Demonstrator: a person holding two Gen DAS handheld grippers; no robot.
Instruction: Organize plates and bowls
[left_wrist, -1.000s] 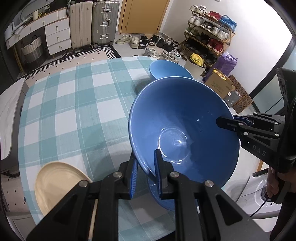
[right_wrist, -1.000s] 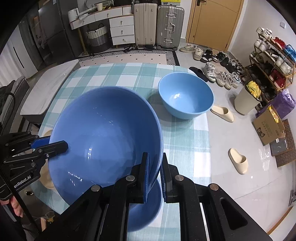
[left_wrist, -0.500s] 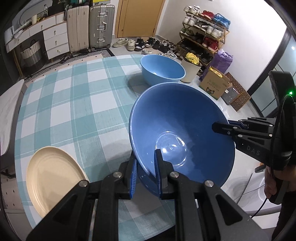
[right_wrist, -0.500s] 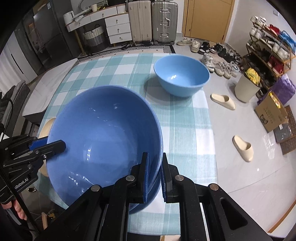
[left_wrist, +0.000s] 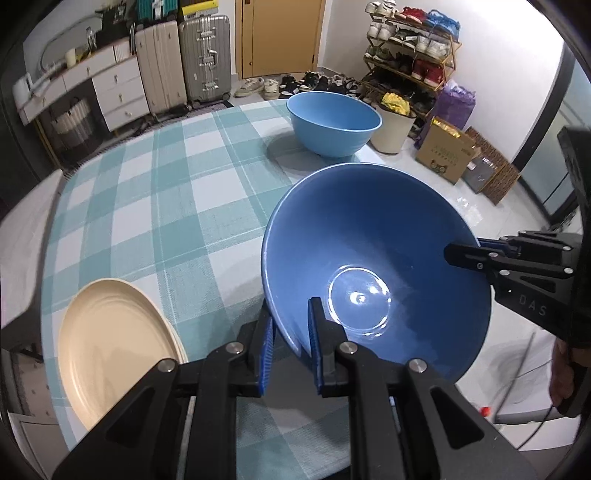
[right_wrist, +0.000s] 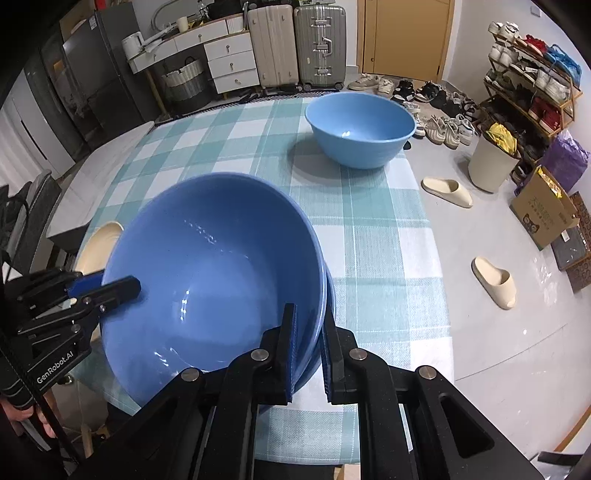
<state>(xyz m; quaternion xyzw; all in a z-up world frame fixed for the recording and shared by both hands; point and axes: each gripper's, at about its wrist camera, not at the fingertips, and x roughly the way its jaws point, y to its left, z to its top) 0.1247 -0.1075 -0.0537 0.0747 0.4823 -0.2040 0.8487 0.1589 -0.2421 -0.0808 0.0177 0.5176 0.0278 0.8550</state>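
Both grippers are clenched on one large deep-blue glossy bowl (left_wrist: 373, 266), holding it from opposite sides of its rim. The left gripper (left_wrist: 290, 345) has one finger inside the bowl wall and one outside, at the rim nearest its camera. The right gripper (right_wrist: 308, 349) pinches the opposite rim in the same way. The bowl is tilted, and sits over the near edge of the table covered in teal-and-white checked cloth (left_wrist: 155, 206). In the right wrist view a second blue rim (right_wrist: 330, 284) shows just beside the held bowl's outer wall; whether the two touch cannot be told. A lighter blue round bowl (right_wrist: 360, 129) stands upright at the table's far edge, well apart from both grippers. A cream round plate (left_wrist: 110, 350) lies flat on the cloth, just beside the left gripper.
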